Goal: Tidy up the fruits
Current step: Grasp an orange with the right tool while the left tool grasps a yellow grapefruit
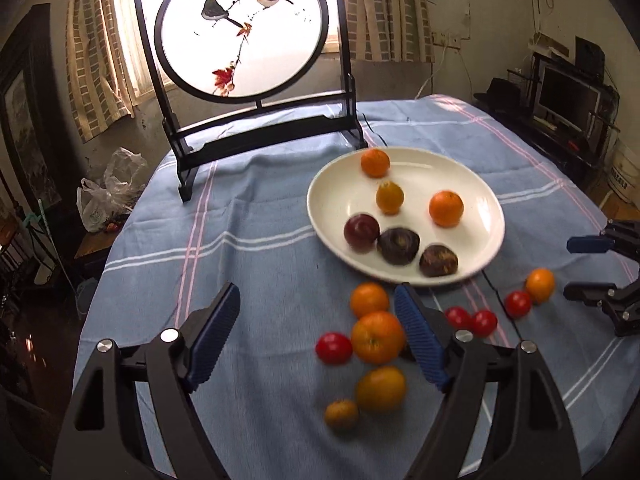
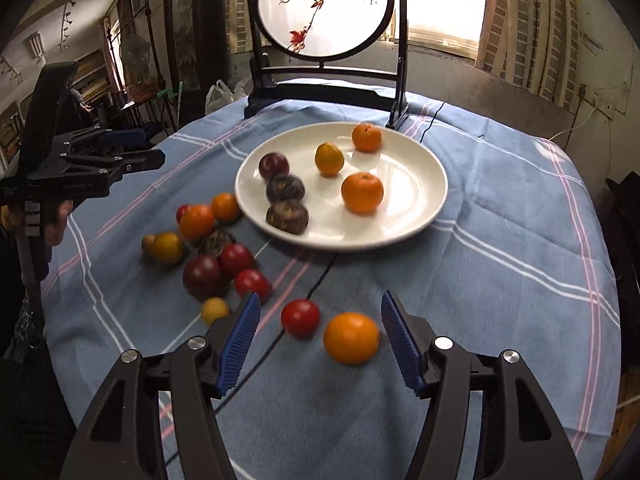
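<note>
Both my grippers, left [image 1: 316,312] and right [image 2: 320,320], stand released, holding nothing. Motion blur softens the loose fruits [image 1: 378,338] on the near cloth [image 2: 500,240]. Round fruits show no long axis. Six more sit on the far plate [image 2: 416,200].
</note>
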{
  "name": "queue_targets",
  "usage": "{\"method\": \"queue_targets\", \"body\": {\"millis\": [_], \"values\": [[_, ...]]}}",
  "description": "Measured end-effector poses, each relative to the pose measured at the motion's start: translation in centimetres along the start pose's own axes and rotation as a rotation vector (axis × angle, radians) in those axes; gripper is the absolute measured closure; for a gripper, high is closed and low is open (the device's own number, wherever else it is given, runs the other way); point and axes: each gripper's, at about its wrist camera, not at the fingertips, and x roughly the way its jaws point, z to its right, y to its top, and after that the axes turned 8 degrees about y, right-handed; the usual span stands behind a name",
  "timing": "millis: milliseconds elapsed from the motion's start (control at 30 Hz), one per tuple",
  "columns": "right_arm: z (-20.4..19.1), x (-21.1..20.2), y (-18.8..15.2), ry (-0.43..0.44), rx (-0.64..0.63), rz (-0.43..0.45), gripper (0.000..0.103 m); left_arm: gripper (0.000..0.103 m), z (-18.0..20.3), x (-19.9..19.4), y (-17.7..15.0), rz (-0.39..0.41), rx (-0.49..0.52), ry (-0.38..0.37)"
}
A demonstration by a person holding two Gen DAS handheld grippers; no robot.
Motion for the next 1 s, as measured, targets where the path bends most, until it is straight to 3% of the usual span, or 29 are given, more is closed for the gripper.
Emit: {"method": "queue_targets", "body": {"millis": [167, 333, 400, 433, 667, 733, 800, 833, 1000], "values": [[-0.2, 1.4, -2.6, -0.063, -0.047, -0.069, 0.040, 0.026, 1.3, -1.4, -4.5, -0.037, 0.078, -0.032], [1.1, 3.5, -2.4, -0.099, -0.037, -0.097, 0.040, 0.026, 3.2, -1.4, -6.3, -0.045, 0.154, -0.061], [1.4, 4.4, -2.4, -0.099, -0.039, -0.114, 0.049, 0.026, 3.9, -0.6, -6.4, -0.059, 0.179, -0.064], [1.5, 4.7, -2.4, -0.098, -0.040, -0.123, 0.063, 0.026, 4.3, -0.2, -6.4, -0.064, 0.187, -0.061], [1.9, 4.0, -2.5, -0.100, -0.019, -0.110, 0.064, 0.026, 5.3, 2.6, -5.5, -0.091, 0.210, -0.070], [1.9, 3.6, -2.6, -0.098, -0.016, -0.103, 0.064, 0.031, 5.5, 3.4, -5.4, -0.108, 0.219, -0.071], [1.9, 3.2, -2.6, -0.097, -0.013, -0.095, 0.064, 0.056, 5.7, 4.0, -5.5, -0.140, 0.221, -0.077], [1.8, 3.0, -2.5, -0.096, -0.014, -0.091, 0.064, 0.064, 5.6, 4.2, -5.6, -0.152, 0.211, -0.080], [0.6, 1.7, -2.0, -0.071, -0.026, -0.056, 0.064, 0.066, 5.1, 2.9, -5.3, -0.132, 0.181, -0.092]]}}
